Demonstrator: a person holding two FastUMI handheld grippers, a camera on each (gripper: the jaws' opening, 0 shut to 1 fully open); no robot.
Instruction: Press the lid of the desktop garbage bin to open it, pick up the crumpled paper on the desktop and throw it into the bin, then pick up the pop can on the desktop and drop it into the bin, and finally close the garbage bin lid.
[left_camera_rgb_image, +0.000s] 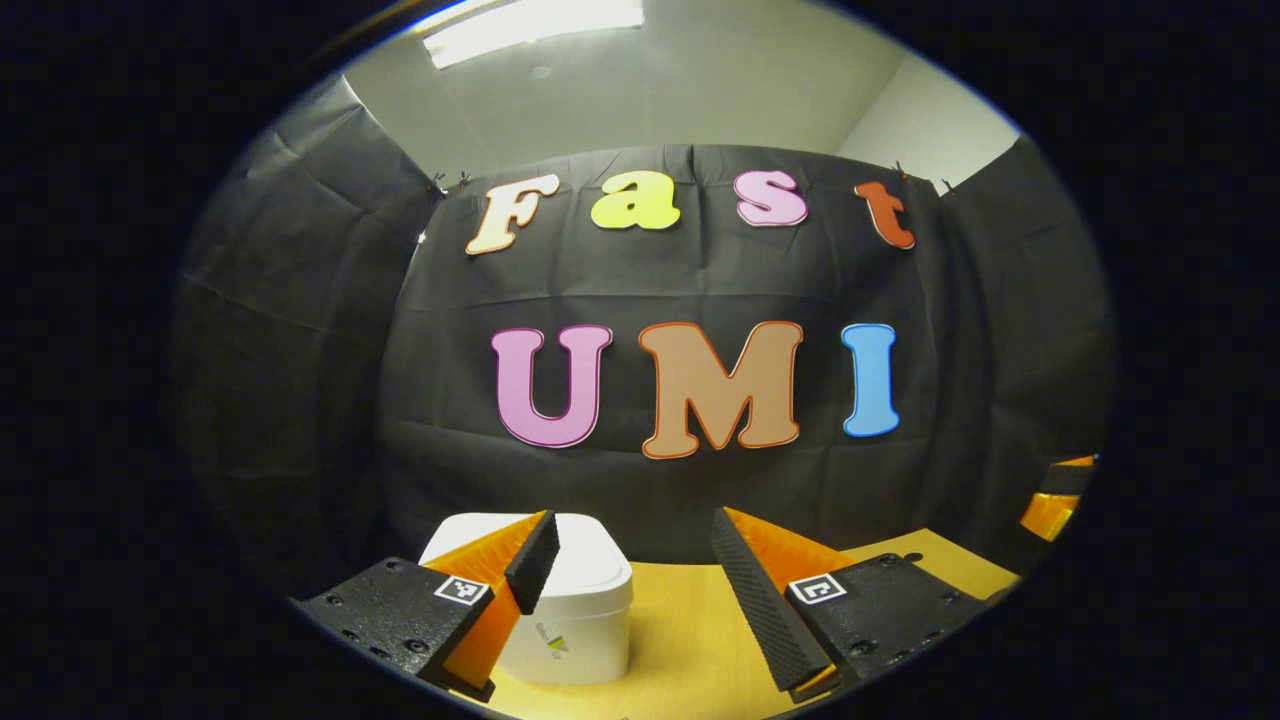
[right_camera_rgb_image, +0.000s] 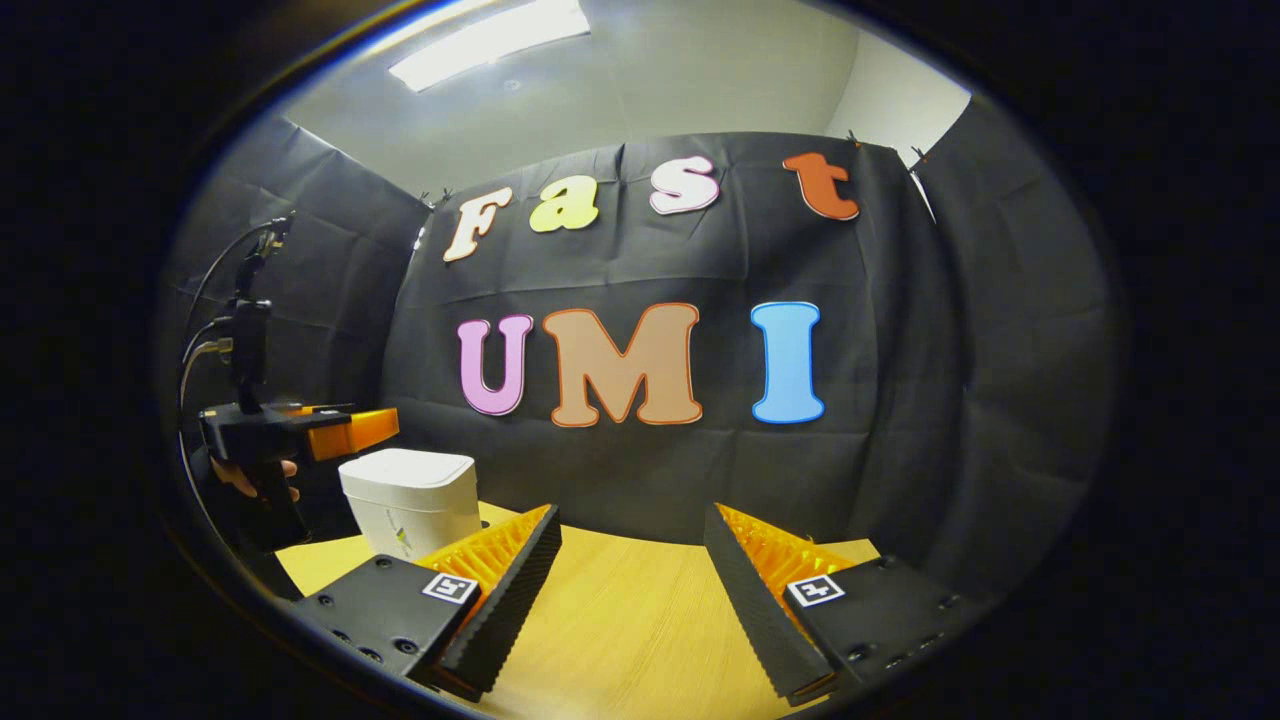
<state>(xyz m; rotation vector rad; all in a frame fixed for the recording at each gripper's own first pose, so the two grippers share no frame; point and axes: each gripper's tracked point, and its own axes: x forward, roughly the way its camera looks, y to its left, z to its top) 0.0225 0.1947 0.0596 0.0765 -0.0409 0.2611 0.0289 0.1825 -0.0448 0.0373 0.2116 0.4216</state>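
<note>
Bin (left_camera_rgb_image: 575, 600) stands closed on the wooden desktop (left_camera_rgb_image: 680, 630), just ahead of the left gripper (left_camera_rgb_image: 630, 580) — both grippers hold their jaws spread, empty. A push at the lid's edge may tip or slide this light box of smooth white plastic with rounded corners. The right gripper (right_camera_rgb_image: 630, 590) waits over bare wood.

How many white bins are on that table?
1. The garbage bin stands on the table, lid down, just ahead of the left gripper. Others may sit outside the pictures.
</note>
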